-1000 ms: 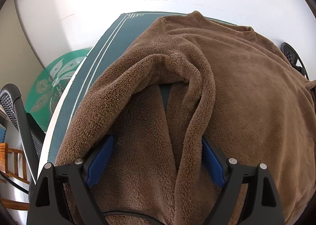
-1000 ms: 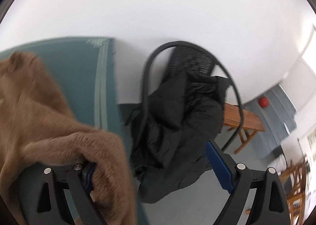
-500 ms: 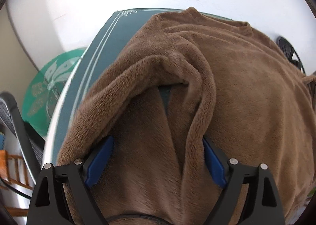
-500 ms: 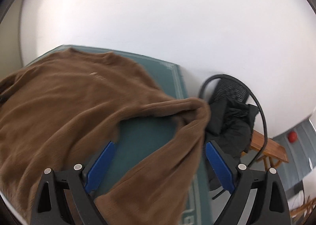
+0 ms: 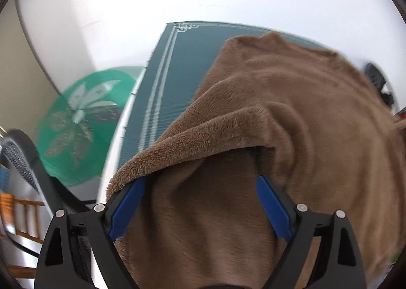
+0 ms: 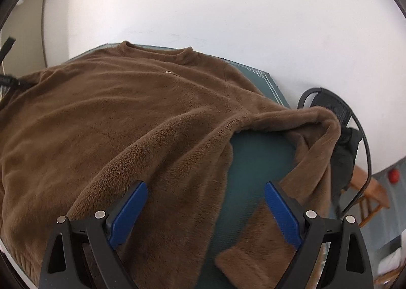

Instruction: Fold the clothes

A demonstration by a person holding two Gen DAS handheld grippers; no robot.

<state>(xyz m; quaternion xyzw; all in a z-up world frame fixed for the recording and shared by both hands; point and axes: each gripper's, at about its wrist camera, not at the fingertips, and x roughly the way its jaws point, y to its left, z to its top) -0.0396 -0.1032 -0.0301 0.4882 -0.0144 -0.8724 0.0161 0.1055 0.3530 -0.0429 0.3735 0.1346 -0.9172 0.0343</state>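
A brown fleece sweater (image 6: 114,111) lies spread on a dark teal mat (image 6: 253,162), its collar (image 6: 157,53) at the far side. The right sleeve (image 6: 312,121) loops out and back toward me, leaving bare mat inside the loop. My right gripper (image 6: 205,185) hovers open over the sweater's side and that bare patch. In the left wrist view the sweater (image 5: 304,111) covers most of the mat (image 5: 177,60). A thick fold of the left sleeve (image 5: 203,134) drapes across the fingertips of my left gripper (image 5: 200,181), which stands wide open with fleece under and between its fingers.
Left of the table, a round green disc with a white flower pattern (image 5: 81,121) lies on the floor beside a black mesh chair (image 5: 25,162). On the right, a black chair holds a black jacket (image 6: 345,147), with a wooden bench (image 6: 368,187) behind. A white wall stands beyond.
The right gripper swung left from the chair with the black jacket to over the sweater and its looped sleeve. The left gripper shifted a little; the sleeve fold now lies across its fingertips.
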